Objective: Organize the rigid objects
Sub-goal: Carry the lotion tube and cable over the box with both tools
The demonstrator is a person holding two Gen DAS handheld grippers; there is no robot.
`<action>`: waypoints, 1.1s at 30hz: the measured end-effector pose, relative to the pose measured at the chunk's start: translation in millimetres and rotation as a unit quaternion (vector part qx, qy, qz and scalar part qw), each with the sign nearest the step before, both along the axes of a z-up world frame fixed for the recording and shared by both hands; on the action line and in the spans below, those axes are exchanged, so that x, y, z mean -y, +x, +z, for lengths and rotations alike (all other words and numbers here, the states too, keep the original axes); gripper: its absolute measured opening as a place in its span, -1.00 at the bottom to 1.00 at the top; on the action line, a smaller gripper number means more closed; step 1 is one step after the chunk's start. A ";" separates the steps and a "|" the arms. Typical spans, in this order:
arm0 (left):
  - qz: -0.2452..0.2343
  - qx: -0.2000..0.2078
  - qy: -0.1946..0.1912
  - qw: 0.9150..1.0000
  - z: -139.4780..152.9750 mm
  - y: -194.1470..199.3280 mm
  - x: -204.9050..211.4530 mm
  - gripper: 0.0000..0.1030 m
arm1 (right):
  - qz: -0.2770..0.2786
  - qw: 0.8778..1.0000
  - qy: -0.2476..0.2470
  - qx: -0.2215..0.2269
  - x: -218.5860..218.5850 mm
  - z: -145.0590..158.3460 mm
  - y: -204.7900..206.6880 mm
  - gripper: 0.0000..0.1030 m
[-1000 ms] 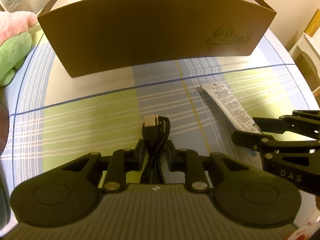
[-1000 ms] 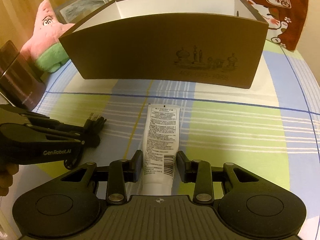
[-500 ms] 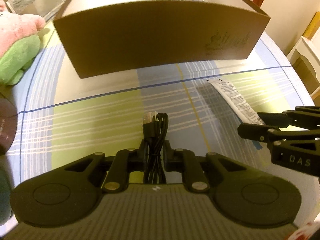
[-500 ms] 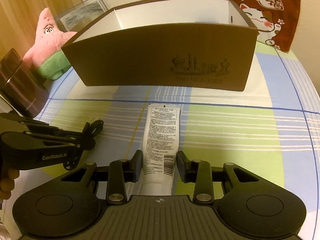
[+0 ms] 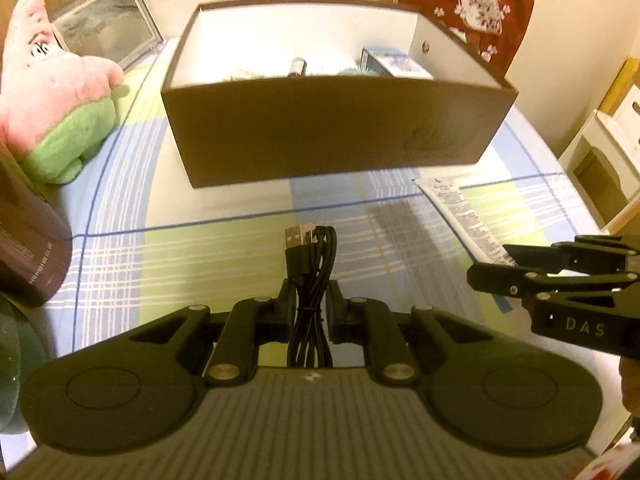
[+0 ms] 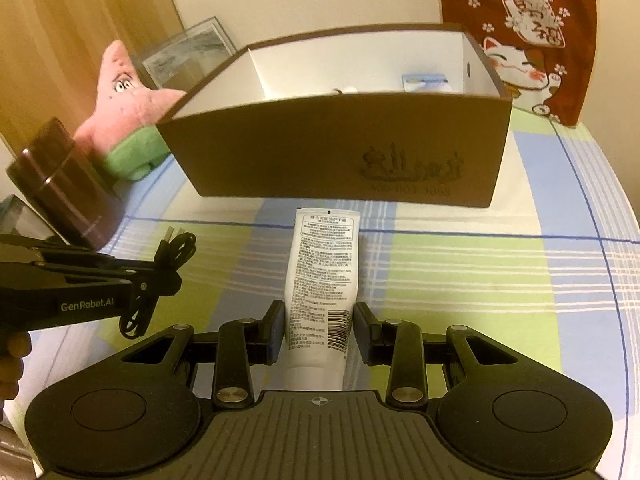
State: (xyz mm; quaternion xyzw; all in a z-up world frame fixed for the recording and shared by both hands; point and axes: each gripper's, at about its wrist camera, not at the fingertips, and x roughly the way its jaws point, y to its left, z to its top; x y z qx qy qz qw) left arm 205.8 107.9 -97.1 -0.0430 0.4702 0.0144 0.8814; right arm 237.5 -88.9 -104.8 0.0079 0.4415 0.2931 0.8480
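The left gripper (image 5: 309, 300) has its jaws clamped tight on a bundled black cable (image 5: 310, 276), whose USB plug sticks out ahead of the fingers. A second ago those jaws stood slightly apart with the cable lying between them on the checked cloth; they have since closed on it. The bundle now hangs clear of the cloth, and in the right wrist view its loops dangle below the left gripper (image 6: 166, 268).

The right gripper (image 6: 320, 328) holds a white tube (image 6: 322, 276) at its lower end, jaws narrow and pressing its sides, the printed back facing up and the flat crimped end pointing at the box. This grip is the same as a second ago.

Both views now look down from higher than before. The brown cardboard box (image 5: 336, 128) sits on the bench (image 5: 224, 248) ahead of both grippers, and its white inside has come into sight: a small blue-and-white carton (image 5: 394, 64) and several small items lie near the front wall; what they are I cannot tell. Earlier only the front wall filled the left view.

A pink and green plush star (image 5: 56, 92) and a dark cylinder (image 6: 64, 188) stand to the left of the box, and a red cloth with a cat (image 6: 520, 40) hangs behind it.
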 end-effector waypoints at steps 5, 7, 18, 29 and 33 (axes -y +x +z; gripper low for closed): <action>0.001 0.020 -0.003 1.000 17.8 -5.5 0.7 -0.74 | 0.002 1.000 0.012 0.013 0.9 14.4 -6.4 -0.29; 0.001 0.026 -0.001 1.000 25.9 -6.2 1.7 -0.74 | 0.003 1.000 0.017 0.019 1.8 20.9 -8.1 -0.29; 0.004 0.063 0.005 0.998 64.5 8.6 -4.0 -0.74 | 0.006 0.998 0.047 0.052 2.9 58.5 4.8 -0.29; -0.001 0.101 0.018 0.995 98.2 61.2 -10.2 -0.74 | -0.002 0.994 0.077 0.079 -11.4 90.7 59.3 -0.29; -0.004 0.106 0.021 0.994 105.0 87.9 -12.7 -0.74 | -0.005 0.993 0.083 0.089 -19.3 99.2 84.8 -0.29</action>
